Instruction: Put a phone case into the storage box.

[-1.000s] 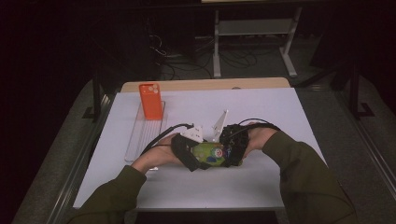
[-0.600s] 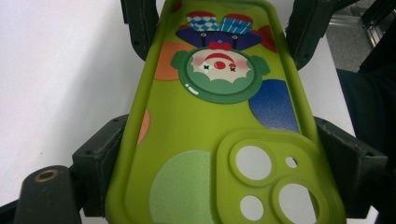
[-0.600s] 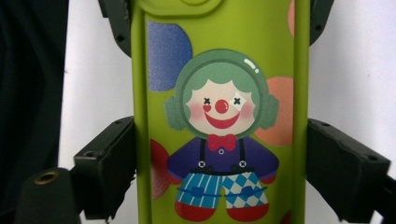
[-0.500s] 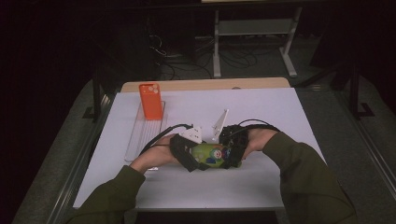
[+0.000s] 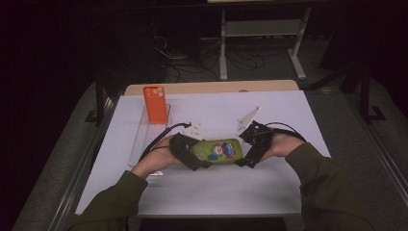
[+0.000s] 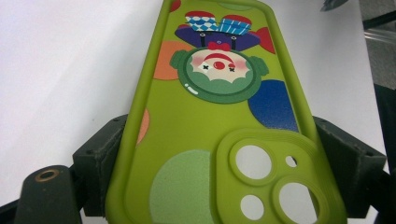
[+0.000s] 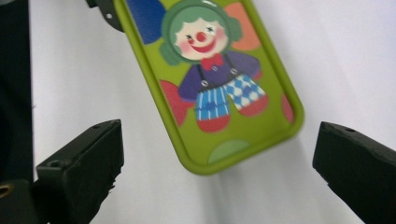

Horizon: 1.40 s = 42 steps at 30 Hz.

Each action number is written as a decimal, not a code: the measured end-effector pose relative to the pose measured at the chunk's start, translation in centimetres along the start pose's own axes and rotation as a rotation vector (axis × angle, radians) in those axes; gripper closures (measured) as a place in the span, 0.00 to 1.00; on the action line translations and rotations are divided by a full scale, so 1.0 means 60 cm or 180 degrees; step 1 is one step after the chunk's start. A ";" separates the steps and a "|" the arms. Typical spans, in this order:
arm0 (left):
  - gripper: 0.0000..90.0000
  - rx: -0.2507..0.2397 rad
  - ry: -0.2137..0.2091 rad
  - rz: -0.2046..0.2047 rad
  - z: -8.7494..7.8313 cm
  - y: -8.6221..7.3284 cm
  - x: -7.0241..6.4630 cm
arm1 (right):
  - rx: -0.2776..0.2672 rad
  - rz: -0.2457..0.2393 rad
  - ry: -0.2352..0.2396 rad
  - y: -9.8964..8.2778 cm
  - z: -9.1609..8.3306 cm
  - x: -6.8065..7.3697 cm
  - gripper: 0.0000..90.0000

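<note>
the white table (image 5: 211, 192) carries the work; beyond the left gripper, well apart from it, an orange phone (image 5: 155, 103) stands in a clear tray (image 5: 139, 142). the green phone case (image 5: 217, 150) with the clown print lies level between the two grippers, its printed back up. the left gripper (image 5: 190, 153) is clamped on the case's camera end; in the left gripper view its jaws press both long edges of the case just beside the camera cut-outs. the right gripper (image 5: 250, 155) stands off the case's far end with its jaws spread wide; they have just been opening, and in the right gripper view the rounded end of the case sits ahead of and between them, touching neither. judged step: a handover or re-grip, with the case passed to the left gripper alone and the right one freed. the next move likely calls for the left gripper to keep a firm hold, since the soft case may flex or droop at its unsupported end, while the right gripper clears away or finds a new purchase.
</note>
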State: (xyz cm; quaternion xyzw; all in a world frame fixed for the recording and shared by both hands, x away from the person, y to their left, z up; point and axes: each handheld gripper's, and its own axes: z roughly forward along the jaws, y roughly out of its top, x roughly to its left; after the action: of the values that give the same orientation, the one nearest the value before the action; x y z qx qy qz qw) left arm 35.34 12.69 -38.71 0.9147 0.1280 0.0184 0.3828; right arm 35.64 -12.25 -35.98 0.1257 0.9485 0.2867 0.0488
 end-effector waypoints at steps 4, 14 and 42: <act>0.17 -0.0006 0.0112 -0.0085 -0.002 0.000 0.000 | -0.0204 0.0216 -0.0167 -0.019 -0.003 0.002 0.02; 0.17 -0.0016 0.0262 -0.0337 -0.003 0.008 0.012 | -0.0466 0.0921 -0.0464 -0.066 0.006 0.019 0.01; 0.17 -0.0068 0.0305 -0.0589 -0.008 0.005 0.016 | -0.0626 0.0763 -0.1407 -0.084 0.048 0.072 0.01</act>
State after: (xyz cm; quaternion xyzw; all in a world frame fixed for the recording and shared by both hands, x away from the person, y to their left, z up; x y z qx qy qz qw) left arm 36.28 13.03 -38.22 0.8929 0.2298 0.0281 0.3861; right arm 30.89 -13.64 -41.27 0.2912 0.8607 0.3468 0.2325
